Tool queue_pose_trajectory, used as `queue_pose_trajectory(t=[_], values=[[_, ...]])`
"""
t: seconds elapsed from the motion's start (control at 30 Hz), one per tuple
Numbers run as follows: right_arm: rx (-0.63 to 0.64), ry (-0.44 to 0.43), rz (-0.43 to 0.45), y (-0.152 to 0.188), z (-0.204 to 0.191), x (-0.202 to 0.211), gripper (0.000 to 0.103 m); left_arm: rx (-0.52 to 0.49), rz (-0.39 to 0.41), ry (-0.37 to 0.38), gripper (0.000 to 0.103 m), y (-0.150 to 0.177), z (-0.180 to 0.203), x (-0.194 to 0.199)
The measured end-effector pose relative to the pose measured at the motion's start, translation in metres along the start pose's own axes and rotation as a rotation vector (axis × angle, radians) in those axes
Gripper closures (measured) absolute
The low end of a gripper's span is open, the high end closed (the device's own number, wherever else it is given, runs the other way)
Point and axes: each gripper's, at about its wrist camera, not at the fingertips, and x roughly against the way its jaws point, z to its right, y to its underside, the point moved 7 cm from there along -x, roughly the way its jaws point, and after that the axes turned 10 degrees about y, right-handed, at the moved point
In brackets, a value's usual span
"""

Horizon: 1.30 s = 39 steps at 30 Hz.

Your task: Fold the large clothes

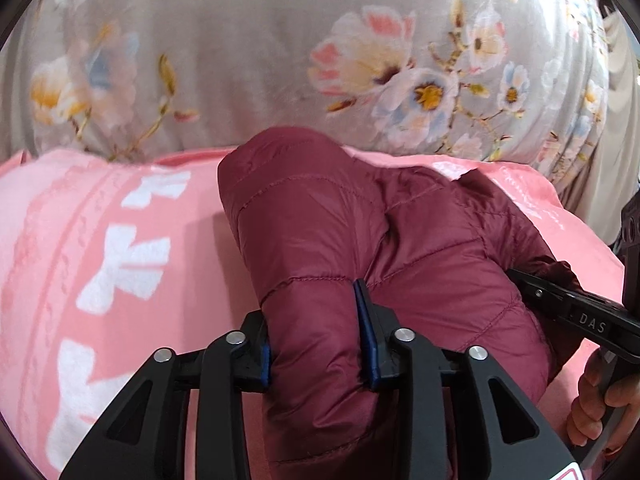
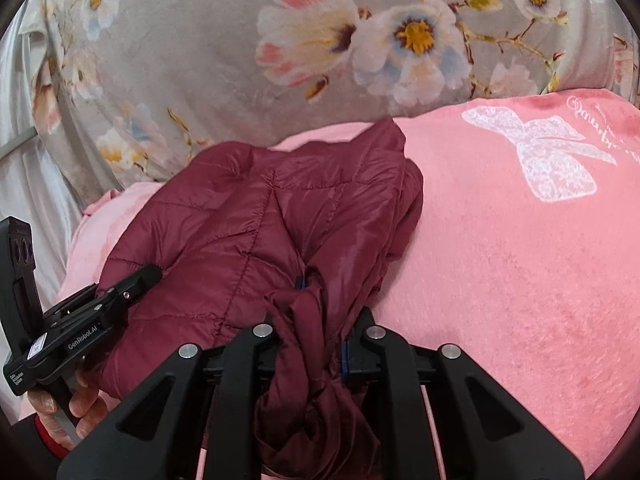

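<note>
Here a maroon quilted puffer jacket (image 1: 360,248) lies bunched on a pink blanket (image 1: 120,240) printed with white bows, and both grippers have hold of its near edge. The left gripper (image 1: 318,344) stands with its jaws partly open around a thick padded roll of the jacket; the blue pads (image 1: 366,320) press into the fabric on both sides, so the roll fills the gap between them. From the right wrist view the right gripper (image 2: 320,320) has its jaws drawn nearly together on a thinner, gathered and crumpled bunch of the same jacket (image 2: 260,220), which spills down between the black fingers toward the camera. The two grippers sit near each other along that edge: the right one shows at the right margin of the left view, its finger reaching into the jacket's side, with the person's right hand (image 1: 600,408) wrapped round its handle; the left one shows at the lower left of the right view, held by the person's left hand (image 2: 68,404) with a red cuff (image 2: 44,434) at the wrist. The bulk of the jacket rests ahead of the jaws, humped and folded over itself, with its far end close to a grey floral quilt (image 1: 280,40) that rises behind the blanket. Pale fabric (image 2: 24,160) shows at the left margin of the right view.
</note>
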Motion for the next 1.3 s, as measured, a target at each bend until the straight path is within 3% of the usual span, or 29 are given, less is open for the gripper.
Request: queue_pose_trajectory(t=[0.17,0.37,0.57,0.7,0.93,1.3], values=[[0.006,0.046,-0.038,0.004,0.002,-0.010,0.082,0.036,-0.027,-0.010,0.064,0.002,-0.006,-0.002],[0.013,0.159,-0.079,0.011,0.013,0.006,0.062,0.127,-0.105,-0.154,0.044,0.011,-0.012,0.017],[-0.007,0.226,0.005,0.002,0.021,0.058,0.062,0.179,-0.103,-0.287,0.043,-0.005,-0.014,0.062],[0.102,0.279,0.011,-0.002,-0.006,0.047,0.066,0.117,-0.122,-0.391,0.042,-0.024,0.011,0.059],[0.095,0.349,-0.054,0.022,-0.002,0.015,0.070,0.149,-0.230,-0.444,0.041,0.009,0.018,0.017],[0.076,0.330,-0.080,0.043,0.007,-0.003,0.070,0.145,-0.160,-0.482,0.026,0.028,0.011,0.009]])
